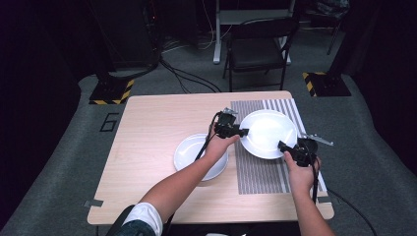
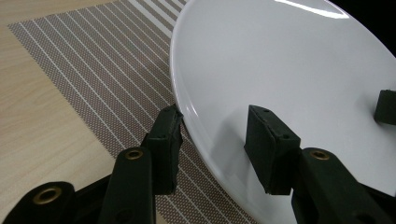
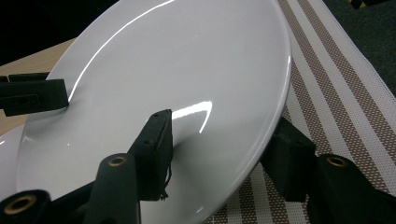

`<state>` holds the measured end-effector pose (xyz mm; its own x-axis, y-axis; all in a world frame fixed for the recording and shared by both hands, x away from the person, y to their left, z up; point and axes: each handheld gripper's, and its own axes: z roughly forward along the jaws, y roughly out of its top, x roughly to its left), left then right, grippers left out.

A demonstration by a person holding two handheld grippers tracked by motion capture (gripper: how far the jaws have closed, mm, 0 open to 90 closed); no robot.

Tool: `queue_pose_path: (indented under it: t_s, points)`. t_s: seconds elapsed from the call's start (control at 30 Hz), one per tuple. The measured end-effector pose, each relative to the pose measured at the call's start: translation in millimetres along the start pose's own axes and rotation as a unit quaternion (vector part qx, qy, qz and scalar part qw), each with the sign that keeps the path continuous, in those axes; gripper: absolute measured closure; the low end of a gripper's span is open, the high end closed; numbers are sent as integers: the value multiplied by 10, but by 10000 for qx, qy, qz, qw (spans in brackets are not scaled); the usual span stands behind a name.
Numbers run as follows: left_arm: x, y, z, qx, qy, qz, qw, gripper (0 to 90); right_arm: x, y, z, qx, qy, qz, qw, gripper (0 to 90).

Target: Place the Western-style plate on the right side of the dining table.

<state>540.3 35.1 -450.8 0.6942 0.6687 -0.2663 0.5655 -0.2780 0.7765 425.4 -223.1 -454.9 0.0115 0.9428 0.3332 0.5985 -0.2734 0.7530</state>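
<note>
Holding a white plate [image 1: 268,132] between two grippers, the person has it tilted above the striped placemat [image 1: 258,172] on the right half of the wooden surface [image 1: 147,128]. Left gripper [image 1: 241,131] clamps the plate's left rim: in the left gripper view one jaw sits under the rim and the other on the glossy face, both pressed on. Right gripper [image 1: 285,146] clamps the near-right rim the same way, one jaw on top and one below, seen in the right gripper view. So both sets of jaws are closed on the plate, not on each other.

A second white plate [image 1: 189,152] lies flat on the bare wood just left of the mat, partly under the left forearm.

Step in hand, as I judge it: a two-handed carry of the plate, either setting it onto the mat or moving it toward the other plate. Can't tell which.

Next move calls for both hands travelling together and levelling the tilt, since the rim grips are shallow and the glaze looks slick; uneven motion could twist it loose.

Writing: a "6" marked on the grey floor [image 1: 109,121] left of the surface. No brands or labels readable on plates or mat.
</note>
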Motion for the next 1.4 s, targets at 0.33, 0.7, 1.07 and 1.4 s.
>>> queue_pose_path:
  t_s: [0.33, 0.7, 1.07, 1.4]
  points:
    - [-40, -19, 91, 82, 66, -14, 9999, 558, -42, -23, 55, 26, -188, 6, 9998, 462]
    - [-47, -65, 200, 201, 131, -45, 9997, 557, -92, -70, 121, 154, -332, 57, 9993, 460]
    - [-41, -125, 325, 307, 233, -113, 9992, 559, -131, -124, 205, 259, -463, 91, 9986, 459]
    - [-38, -165, 406, 408, 304, -184, 9985, 564, -175, -150, 280, 382, -545, 113, 9977, 459]
